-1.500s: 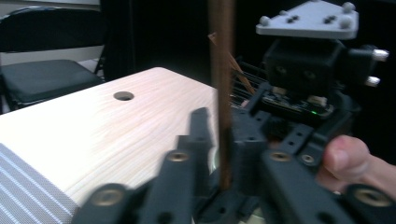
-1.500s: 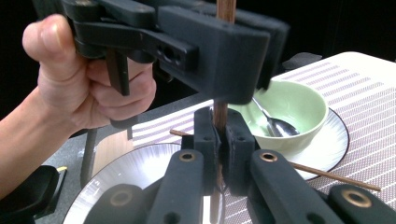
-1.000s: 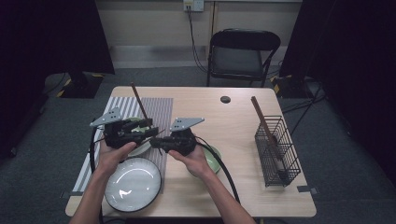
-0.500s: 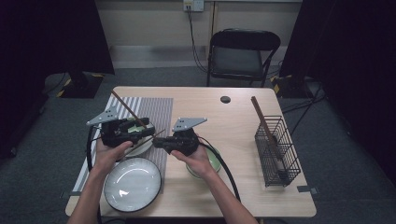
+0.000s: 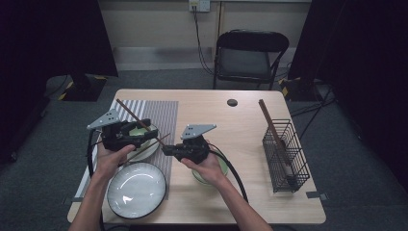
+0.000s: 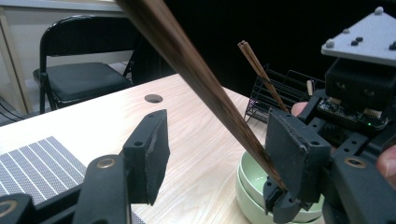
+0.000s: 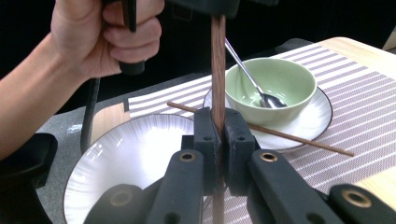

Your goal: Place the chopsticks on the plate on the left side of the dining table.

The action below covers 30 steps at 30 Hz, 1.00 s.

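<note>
My right gripper [image 7: 218, 117] is shut on one end of a dark wooden chopstick [image 7: 217, 65]. From that grip [image 5: 167, 150] the chopstick [image 5: 129, 110] slants up and to the left across the striped mat. It passes between the jaws of my left gripper [image 6: 217, 135], which have just been opening. There the chopstick [image 6: 201, 79] leans on the right-hand pad and stands clear of the other. A second chopstick [image 7: 289, 136] lies across a small white plate [image 7: 322, 112], which carries a green bowl [image 7: 275, 84] with a metal spoon [image 7: 252, 79].
A large white plate [image 5: 136, 190] sits at the near left. Stacked green bowls [image 6: 254, 191] stand under my right hand. A black wire basket [image 5: 285, 154] with chopsticks stands at the right edge, and a folding chair [image 5: 250, 53] is behind the table.
The held chopstick's far end has swung left and lower. The left jaws have spread apart around it. Both hands have stayed about where they were.
</note>
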{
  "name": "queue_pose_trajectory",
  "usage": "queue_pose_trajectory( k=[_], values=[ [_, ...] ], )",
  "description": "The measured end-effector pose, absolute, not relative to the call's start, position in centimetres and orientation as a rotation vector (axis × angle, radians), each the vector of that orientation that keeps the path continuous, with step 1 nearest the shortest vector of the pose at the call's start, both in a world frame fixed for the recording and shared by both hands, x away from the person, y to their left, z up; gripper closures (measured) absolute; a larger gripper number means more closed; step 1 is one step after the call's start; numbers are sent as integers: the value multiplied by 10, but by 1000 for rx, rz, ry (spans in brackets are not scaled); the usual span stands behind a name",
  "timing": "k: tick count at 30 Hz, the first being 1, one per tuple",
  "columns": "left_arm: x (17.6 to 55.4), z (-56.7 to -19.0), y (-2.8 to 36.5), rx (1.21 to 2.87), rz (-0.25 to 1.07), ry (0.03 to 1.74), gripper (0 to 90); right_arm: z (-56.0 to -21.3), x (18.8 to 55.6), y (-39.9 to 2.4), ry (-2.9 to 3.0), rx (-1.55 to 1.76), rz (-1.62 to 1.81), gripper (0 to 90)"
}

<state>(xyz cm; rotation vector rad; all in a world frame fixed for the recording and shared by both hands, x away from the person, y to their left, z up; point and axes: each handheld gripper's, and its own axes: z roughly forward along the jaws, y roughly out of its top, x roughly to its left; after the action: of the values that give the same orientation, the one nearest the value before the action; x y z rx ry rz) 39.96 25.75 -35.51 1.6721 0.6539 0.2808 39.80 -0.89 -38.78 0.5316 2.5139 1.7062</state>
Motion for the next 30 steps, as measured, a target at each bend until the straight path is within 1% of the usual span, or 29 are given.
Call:
queue_pose_trajectory(
  k=[6,11,16,30],
  values=[
    [399,-353,260,1652,293,665,386,-391,392,-18,2526,544,1678,862],
    [400,-353,259,1670,330,670,375,-396,384,-25,2491,572,1652,861],
    [401,-355,260,1668,323,676,368,-402,377,-32,2495,594,1640,861],
    [406,-361,267,1660,324,704,336,-392,373,-49,2477,584,1640,857]
  ],
)
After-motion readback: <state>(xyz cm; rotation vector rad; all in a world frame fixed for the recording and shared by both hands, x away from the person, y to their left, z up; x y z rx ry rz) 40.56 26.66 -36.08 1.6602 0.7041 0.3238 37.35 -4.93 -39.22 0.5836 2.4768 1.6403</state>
